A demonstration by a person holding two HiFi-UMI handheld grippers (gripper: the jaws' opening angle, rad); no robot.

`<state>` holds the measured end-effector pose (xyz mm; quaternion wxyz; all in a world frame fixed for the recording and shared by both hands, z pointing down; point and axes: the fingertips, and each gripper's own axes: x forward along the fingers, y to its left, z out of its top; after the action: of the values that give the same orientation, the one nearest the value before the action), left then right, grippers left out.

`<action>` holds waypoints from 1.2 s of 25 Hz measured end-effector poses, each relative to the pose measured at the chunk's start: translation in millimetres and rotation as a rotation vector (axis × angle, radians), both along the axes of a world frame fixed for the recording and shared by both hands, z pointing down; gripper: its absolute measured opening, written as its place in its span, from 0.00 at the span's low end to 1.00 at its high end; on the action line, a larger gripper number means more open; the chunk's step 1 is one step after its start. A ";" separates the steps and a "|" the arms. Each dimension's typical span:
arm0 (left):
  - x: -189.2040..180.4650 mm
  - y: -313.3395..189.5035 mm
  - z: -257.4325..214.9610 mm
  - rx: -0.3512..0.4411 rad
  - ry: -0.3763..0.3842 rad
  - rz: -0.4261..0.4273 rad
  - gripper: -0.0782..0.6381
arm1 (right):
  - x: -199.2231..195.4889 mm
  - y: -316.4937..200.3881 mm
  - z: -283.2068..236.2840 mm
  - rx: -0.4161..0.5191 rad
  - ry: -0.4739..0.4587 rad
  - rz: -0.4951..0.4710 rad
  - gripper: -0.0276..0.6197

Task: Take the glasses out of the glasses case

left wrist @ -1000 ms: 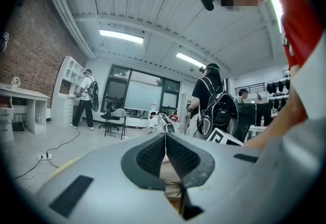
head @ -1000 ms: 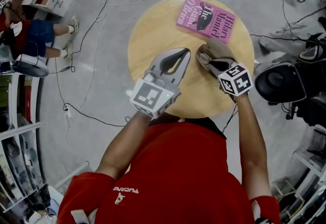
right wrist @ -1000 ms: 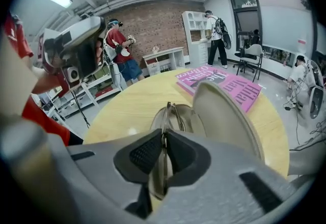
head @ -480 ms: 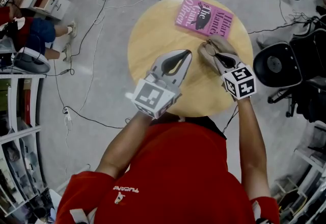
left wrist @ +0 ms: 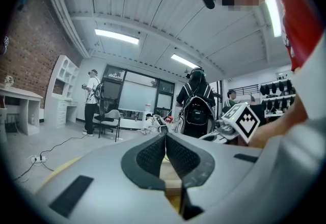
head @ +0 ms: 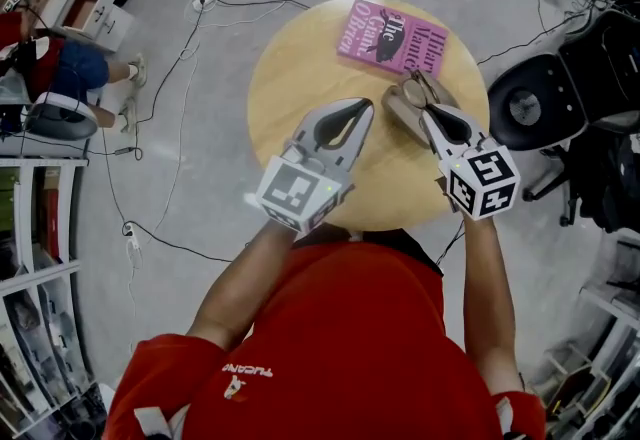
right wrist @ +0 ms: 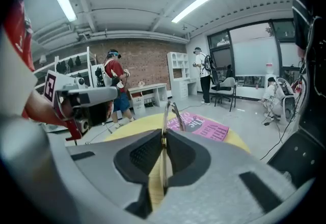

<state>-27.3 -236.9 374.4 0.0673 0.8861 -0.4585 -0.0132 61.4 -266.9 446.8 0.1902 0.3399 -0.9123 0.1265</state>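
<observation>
My right gripper [head: 424, 104] is shut on the thin-framed glasses [head: 417, 84] and holds them above the tan glasses case [head: 394, 109], which lies on the round wooden table [head: 300, 58]. In the right gripper view the glasses [right wrist: 171, 110] stick up from between the shut jaws [right wrist: 163, 142], held by a thin part of the frame. My left gripper [head: 352, 110] hovers over the table just left of the case, shut with nothing in it. Its fingertips [left wrist: 165, 139] meet in the left gripper view.
A pink book [head: 391, 38] lies at the table's far side, just beyond the case. A black swivel chair [head: 528, 108] stands close to the table's right edge. Cables [head: 190, 58] run over the grey floor at the left. People stand or sit farther off in the room.
My right gripper has risen from the case and tilted up, bringing the glasses with it. The case stays on the table. The left gripper has hardly moved.
</observation>
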 end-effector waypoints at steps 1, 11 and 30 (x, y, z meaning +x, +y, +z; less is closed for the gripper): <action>0.5 0.8 -2.2 0.004 0.002 0.002 0.12 | -0.2 4.3 -7.5 0.007 -0.020 0.006 0.09; 12.0 24.0 -18.6 0.045 -0.017 0.031 0.12 | 4.3 52.0 -50.4 0.035 -0.162 0.060 0.09; 14.0 46.7 -27.5 0.078 -0.002 0.022 0.12 | 7.7 91.0 -67.3 0.023 -0.215 0.062 0.09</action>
<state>-13.2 -190.2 347.0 0.0324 0.8929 -0.4481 -0.0296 69.0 -175.8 379.5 0.0832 0.3546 -0.9179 0.1577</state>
